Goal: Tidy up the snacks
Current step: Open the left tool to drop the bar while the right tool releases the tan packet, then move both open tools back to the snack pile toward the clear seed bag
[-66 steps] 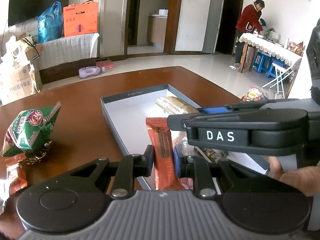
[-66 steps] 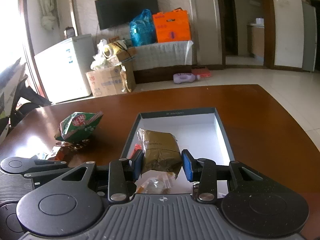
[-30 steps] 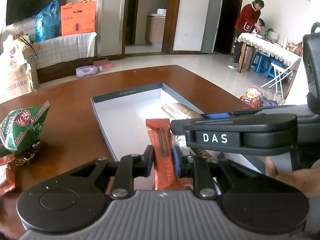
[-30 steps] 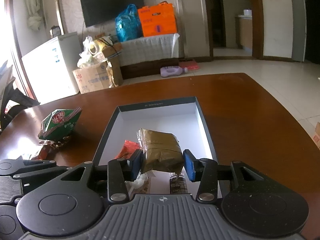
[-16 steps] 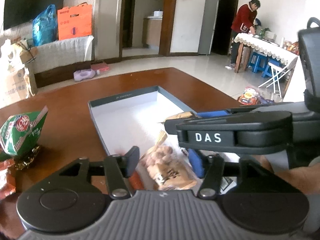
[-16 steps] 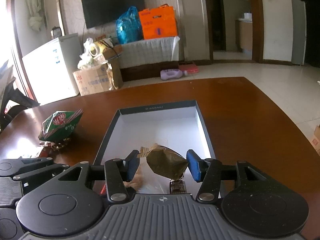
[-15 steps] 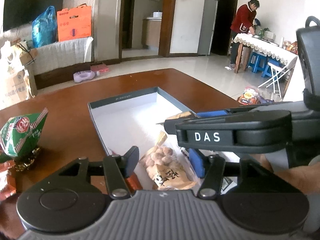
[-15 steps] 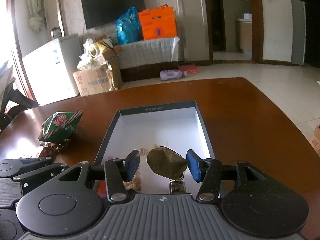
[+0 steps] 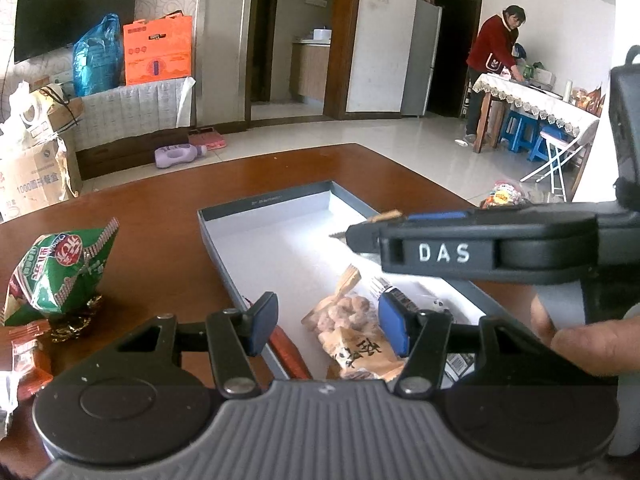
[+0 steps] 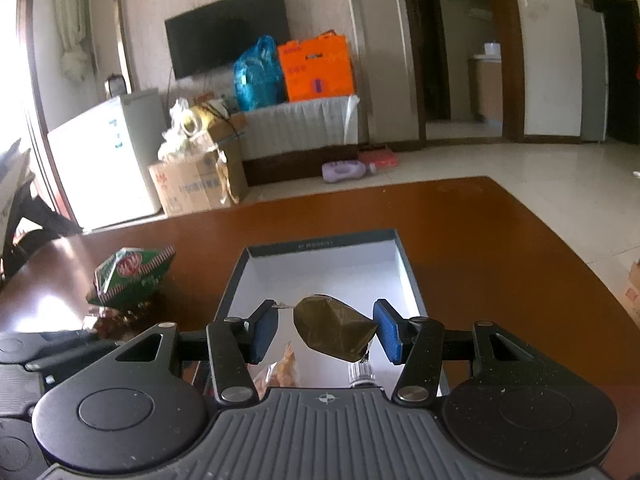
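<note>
A grey box with a white floor (image 9: 280,236) (image 10: 332,268) lies on the brown table. My left gripper (image 9: 328,324) is open over its near end, above a clear bag of nuts (image 9: 352,328) and an orange-red bar (image 9: 288,352) lying at the box's left wall. My right gripper (image 10: 326,330) is open; an olive-brown packet (image 10: 332,330) hangs between its pads, touching the right pad only. The right gripper also shows in the left wrist view (image 9: 480,248). A green snack bag (image 9: 60,276) (image 10: 128,276) lies on the table left of the box.
Small orange-red and gold wrapped snacks (image 9: 28,356) lie by the green bag at the table's left edge. A dark packet (image 9: 404,304) lies in the box near the nuts. A person (image 9: 492,68) stands at a far table across the room.
Both grippers opened. The left let the orange-red bar drop into the box. The right released the olive-brown packet, which now tilts loose between the pads. Both pulled back slightly.
</note>
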Demonstrator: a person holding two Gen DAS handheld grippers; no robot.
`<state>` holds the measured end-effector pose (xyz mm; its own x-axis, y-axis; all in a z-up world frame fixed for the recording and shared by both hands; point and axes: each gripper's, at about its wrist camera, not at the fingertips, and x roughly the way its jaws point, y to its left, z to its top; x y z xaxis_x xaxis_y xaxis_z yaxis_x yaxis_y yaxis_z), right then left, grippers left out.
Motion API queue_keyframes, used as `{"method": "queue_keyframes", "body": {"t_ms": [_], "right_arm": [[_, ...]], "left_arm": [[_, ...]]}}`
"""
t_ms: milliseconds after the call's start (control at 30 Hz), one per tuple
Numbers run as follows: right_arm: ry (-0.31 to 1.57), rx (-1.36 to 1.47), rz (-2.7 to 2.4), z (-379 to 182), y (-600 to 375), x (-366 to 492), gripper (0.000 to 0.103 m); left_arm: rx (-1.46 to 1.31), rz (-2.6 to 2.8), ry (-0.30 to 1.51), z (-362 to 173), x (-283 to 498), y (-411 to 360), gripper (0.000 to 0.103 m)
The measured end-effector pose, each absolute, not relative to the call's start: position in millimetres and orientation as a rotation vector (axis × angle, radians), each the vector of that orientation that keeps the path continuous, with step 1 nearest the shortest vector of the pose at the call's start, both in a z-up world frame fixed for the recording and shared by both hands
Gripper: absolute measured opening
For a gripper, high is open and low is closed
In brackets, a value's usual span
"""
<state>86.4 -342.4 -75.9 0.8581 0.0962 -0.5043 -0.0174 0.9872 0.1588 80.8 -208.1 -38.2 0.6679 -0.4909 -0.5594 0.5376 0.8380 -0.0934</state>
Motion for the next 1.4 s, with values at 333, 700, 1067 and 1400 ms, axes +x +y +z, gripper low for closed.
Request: {"method": "queue_keyframes", "body": {"t_ms": [333,700,1067,1400], "right_arm": [[0.536,0.133,0.069,-76.5,-334.1,87.3,0.069],[0.524,0.133,0.098,-72.4,-318.2,88.1,0.072],[0.512,0.126,0.12,-68.8,-301.3,88.9,0.072],[0.506,0.127,0.148,-66.2,-284.2,92.2,0.072]], "left_arm": [[0.086,-0.565,0.605,-34.0,76.0,-198.5,0.055],[0.089,-0.507,0.602,-28.6,70.1,-165.8,0.055],[0.087,-0.474,0.599,-24.6,65.1,-144.6,0.055],[0.081,-0.419,0.607,-24.6,63.8,-118.4,0.055]]}}
